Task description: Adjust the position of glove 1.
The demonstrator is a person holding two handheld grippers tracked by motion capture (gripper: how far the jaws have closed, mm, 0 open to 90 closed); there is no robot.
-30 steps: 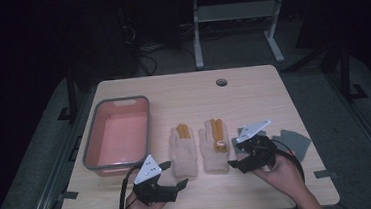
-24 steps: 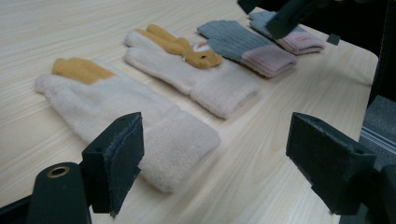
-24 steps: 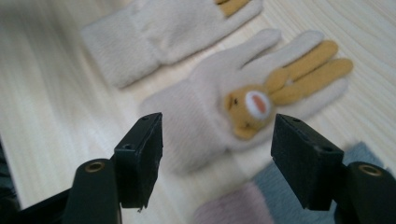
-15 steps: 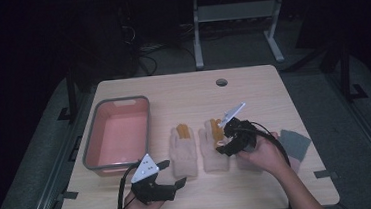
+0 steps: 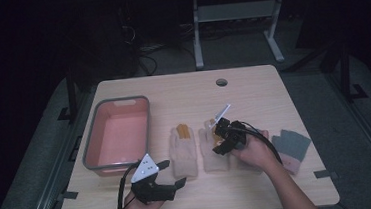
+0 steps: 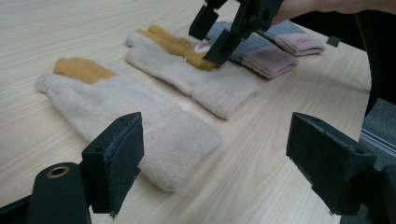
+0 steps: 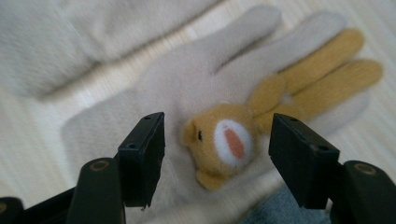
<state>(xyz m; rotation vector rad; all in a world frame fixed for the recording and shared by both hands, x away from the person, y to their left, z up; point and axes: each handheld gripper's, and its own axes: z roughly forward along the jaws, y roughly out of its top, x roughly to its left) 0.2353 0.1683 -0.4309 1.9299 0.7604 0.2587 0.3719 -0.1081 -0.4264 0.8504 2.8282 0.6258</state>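
Our right gripper point(image 5: 221, 138) had moved forward onto the right cream glove point(image 5: 213, 150), jaws spread either side of its bear face point(image 7: 223, 143). Our left gripper point(image 5: 171, 173) waited, jaws apart, behind the left cream glove point(image 5: 184, 149).

Bare table point(image 5: 252, 91) beyond the gloves point(image 5: 184, 150).

Cream glove point(image 5: 214, 152) flat on table, fingers away (yellow animal face point(image 7: 223, 142) on back).

Black two-jaw tool point(image 5: 166, 173) with grey plate, trailing black cable.
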